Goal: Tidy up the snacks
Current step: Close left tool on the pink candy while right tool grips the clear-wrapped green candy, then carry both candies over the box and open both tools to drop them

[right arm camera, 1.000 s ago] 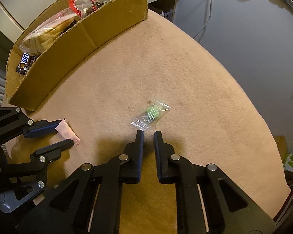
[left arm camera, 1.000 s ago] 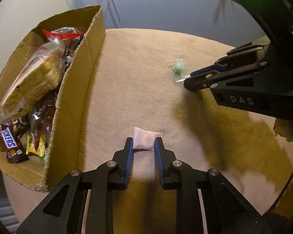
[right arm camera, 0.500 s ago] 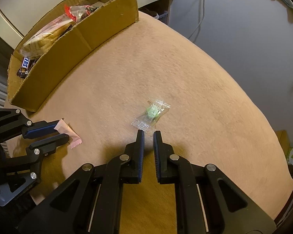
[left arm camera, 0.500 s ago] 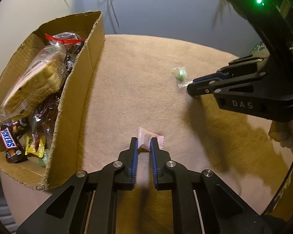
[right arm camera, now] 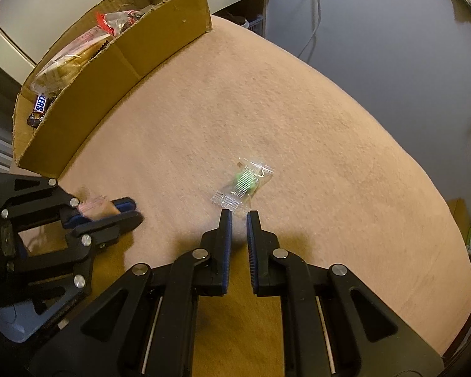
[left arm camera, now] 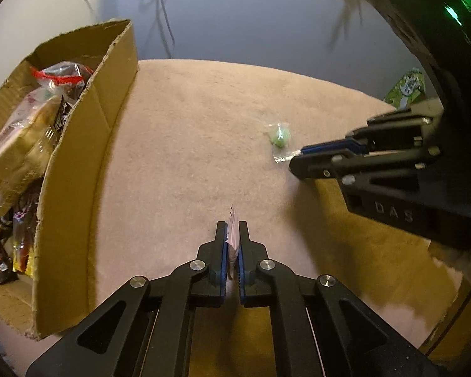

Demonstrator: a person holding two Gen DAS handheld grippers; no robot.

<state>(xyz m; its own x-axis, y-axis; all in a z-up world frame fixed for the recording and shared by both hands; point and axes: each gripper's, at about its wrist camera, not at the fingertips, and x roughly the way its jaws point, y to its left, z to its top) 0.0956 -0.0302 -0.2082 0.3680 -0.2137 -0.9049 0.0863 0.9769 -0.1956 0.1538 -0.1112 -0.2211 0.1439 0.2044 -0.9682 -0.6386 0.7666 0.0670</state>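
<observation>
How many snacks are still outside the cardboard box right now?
2: a pink packet clamped in the left gripper, and a green candy on the table by the right gripper.

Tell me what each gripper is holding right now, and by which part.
The left gripper pinches the pink packet across its flattened middle. The right gripper is shut beside the green candy, holding nothing.
</observation>
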